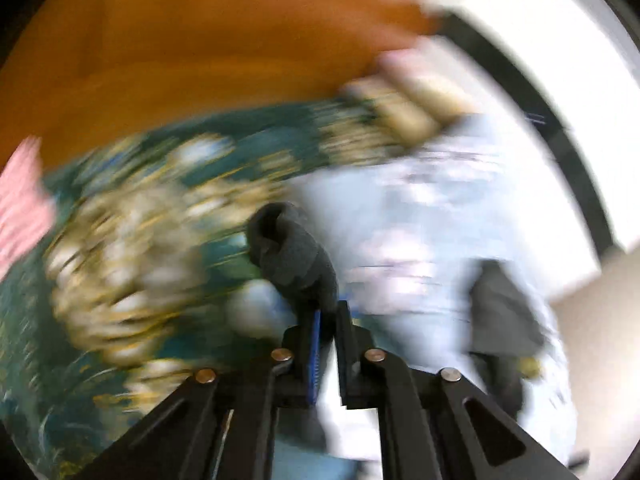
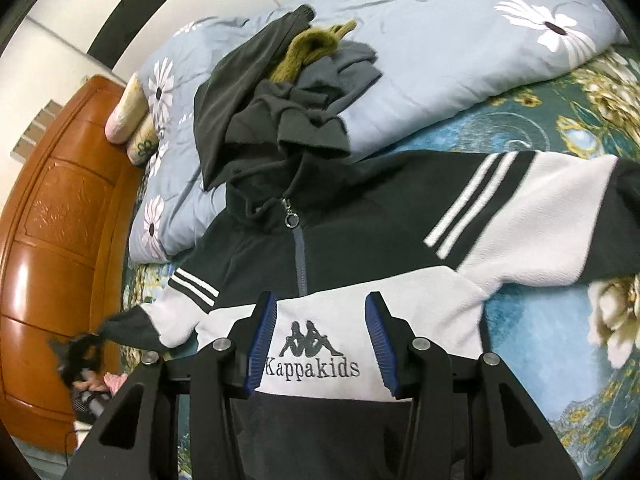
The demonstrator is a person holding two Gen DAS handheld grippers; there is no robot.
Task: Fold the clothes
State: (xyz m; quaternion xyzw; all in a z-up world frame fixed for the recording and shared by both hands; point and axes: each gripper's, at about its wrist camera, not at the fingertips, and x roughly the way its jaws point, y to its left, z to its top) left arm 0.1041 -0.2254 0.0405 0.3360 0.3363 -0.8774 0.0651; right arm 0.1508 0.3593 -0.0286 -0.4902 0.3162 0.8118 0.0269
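Note:
A black and white Kappa Kids zip jacket (image 2: 360, 220) lies spread face up on the floral bedsheet (image 2: 540, 344). My right gripper (image 2: 322, 312) is open just above its white chest panel, one finger on each side of the logo. The left wrist view is motion-blurred; my left gripper (image 1: 326, 316) is shut on the jacket's dark sleeve cuff (image 1: 292, 256). That cuff also shows in the right wrist view (image 2: 120, 330), at the left end of the jacket, with the left gripper (image 2: 80, 354) holding it.
A pile of dark clothes (image 2: 280, 96) with an olive garment lies on a light blue flowered quilt (image 2: 440, 60) behind the jacket. An orange wooden headboard (image 2: 60, 240) and pillows (image 2: 128, 120) are at the left. The bedsheet extends to the right.

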